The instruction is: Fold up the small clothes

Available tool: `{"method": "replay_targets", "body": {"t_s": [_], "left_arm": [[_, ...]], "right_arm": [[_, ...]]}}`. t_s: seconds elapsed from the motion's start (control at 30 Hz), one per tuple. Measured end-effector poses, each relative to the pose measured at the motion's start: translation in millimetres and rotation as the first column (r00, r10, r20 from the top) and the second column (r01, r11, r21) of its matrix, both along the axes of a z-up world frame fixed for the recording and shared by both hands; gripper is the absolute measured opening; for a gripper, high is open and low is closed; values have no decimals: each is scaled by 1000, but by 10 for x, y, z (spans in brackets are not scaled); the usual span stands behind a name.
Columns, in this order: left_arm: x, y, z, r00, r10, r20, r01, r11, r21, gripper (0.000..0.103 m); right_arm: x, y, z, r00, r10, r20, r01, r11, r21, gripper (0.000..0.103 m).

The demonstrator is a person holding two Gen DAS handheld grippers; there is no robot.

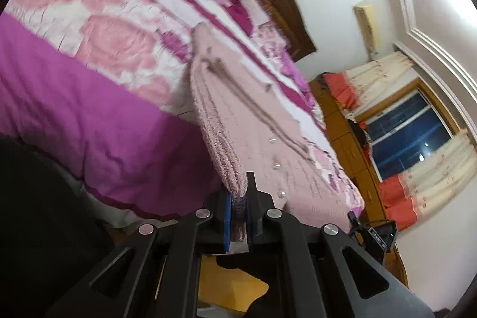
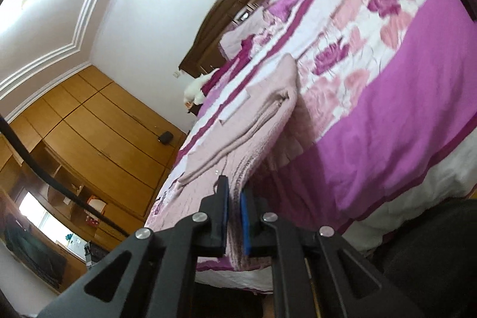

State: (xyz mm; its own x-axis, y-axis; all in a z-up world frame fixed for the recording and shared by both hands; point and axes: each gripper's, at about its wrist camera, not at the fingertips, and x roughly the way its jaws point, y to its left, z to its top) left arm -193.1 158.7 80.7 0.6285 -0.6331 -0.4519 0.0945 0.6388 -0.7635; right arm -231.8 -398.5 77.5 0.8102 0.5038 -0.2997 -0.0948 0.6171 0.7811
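The left gripper [image 1: 238, 198] is clamped on the pink knit sweater's [image 1: 238, 109] hem. The right gripper [image 2: 234, 198] pinches it too. It lies near the bed's [image 1: 74, 109] edge.

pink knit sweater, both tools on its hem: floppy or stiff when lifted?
Likely floppy: the pink knit sweater sags between the left tool and the bed. Probably grippy, not slippery, given its chunky ribbed hem in the right tool.
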Motion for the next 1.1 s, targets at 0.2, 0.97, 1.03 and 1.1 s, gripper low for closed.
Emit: {"method": "replay_targets", "body": {"t_s": [0.2, 0.97, 1.03, 1.1], "left_arm": [[-271, 119, 230, 998, 8, 64, -6, 999, -35, 0], [-862, 308, 250, 999, 28, -30, -31, 992, -124, 0], [-945, 296, 332, 999, 36, -14, -37, 994, -108, 0], [-991, 258, 441, 999, 34, 10, -34, 996, -79, 0]], "right_arm": [[-223, -75, 116, 999, 10, 34, -10, 1000, -1, 7], [-998, 75, 472, 999, 18, 27, -16, 996, -92, 7], [-1040, 57, 508, 999, 18, 34, -15, 996, -90, 7], [-1093, 31, 552, 999, 20, 48, -16, 997, -81, 7]]}}
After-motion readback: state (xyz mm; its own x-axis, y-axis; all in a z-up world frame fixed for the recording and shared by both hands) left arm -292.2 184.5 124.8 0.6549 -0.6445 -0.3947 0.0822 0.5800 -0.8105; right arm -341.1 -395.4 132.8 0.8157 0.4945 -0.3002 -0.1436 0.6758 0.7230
